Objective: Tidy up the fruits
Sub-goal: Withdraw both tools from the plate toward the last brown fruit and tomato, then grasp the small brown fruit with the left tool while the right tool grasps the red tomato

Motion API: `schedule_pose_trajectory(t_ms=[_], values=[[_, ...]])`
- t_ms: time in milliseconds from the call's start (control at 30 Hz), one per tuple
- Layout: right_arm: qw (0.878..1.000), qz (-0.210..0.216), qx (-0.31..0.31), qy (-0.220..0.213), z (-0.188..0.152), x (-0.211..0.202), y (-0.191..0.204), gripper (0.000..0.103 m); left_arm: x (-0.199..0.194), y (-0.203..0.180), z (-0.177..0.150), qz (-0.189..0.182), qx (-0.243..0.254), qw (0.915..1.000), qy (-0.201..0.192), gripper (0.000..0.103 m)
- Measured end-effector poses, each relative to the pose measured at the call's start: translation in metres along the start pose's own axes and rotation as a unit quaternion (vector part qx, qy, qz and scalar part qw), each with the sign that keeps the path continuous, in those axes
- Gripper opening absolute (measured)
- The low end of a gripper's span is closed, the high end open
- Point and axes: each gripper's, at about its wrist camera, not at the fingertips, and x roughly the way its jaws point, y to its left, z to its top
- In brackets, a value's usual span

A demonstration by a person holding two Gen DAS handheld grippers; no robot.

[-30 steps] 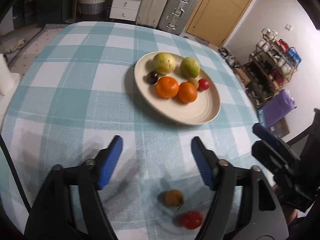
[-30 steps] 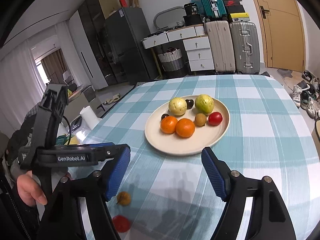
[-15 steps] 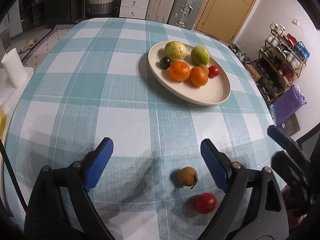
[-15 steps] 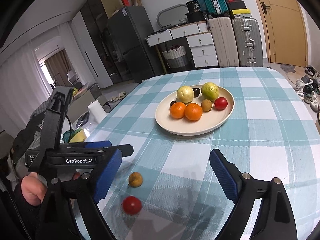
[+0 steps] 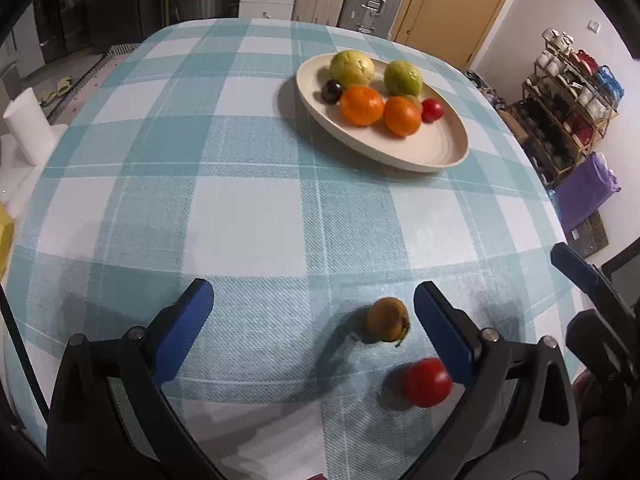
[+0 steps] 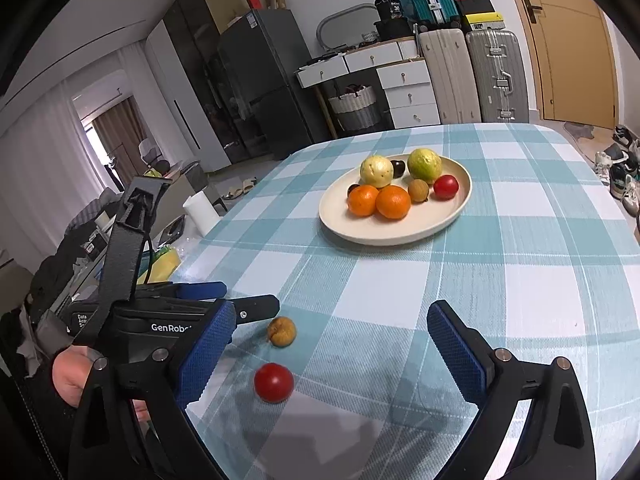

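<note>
Red tomato (image 5: 427, 382) and a brownish fruit (image 5: 387, 319), perhaps a longan, lie loose on the bench (image 5: 248, 216), well apart from the plate (image 5: 440, 148). Left gripper (image 5: 320, 332) straddles them, jaws released, likely to collect one; right gripper (image 6: 332, 352) hovers, jaws released too.

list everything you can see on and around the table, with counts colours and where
plate: 1, cream, far side of the table
guavas: 2, yellow-green, back of the plate
oranges: 2, orange, front of the plate
dark plums: 2, near-black, by the guavas and oranges
brown fruit: 1, on the plate beside a red one
loose brown fruit: 1, on the cloth, near edge
loose red fruit: 1, just nearer than it
tablecloth: 1, teal and white check
suitcases: 2 upright, cream and silver, by the door
left tool: open, empty
right tool: open, empty
</note>
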Motion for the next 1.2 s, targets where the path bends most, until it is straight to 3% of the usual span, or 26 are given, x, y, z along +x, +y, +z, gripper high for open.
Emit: schedule_pose_trajectory(t_ms=[233, 533, 633, 833, 1033, 1200], values=[[1.0, -0.002, 0.01, 0.007, -0.007, 0.002, -0.006, 0.099, 0.006, -0.007, -0.006, -0.021, 0.013, 0.9996, 0.013, 0.102], [1.0, -0.002, 0.02, 0.009, -0.009, 0.002, -0.012, 0.099, 0.01, -0.02, -0.011, 0.026, 0.056, 0.9981, 0.006, 0.101], [1.0, -0.003, 0.02, 0.01, -0.009, 0.002, -0.012, 0.099, 0.009, -0.021, -0.011, 0.015, 0.053, 0.9984, 0.006, 0.096], [1.0, -0.003, 0.022, 0.013, -0.01, 0.003, -0.012, 0.099, 0.01, -0.018, -0.01, -0.023, 0.047, 0.9986, 0.012, 0.066], [0.999, -0.002, 0.029, 0.018, -0.012, 0.006, -0.015, 0.099, 0.012, -0.024, -0.011, -0.075, 0.054, 0.9954, 0.025, 0.025], [0.999, -0.001, 0.026, 0.02, -0.013, 0.006, -0.013, 0.099, 0.014, -0.022, -0.012, -0.101, 0.041, 0.9935, 0.034, 0.022]])
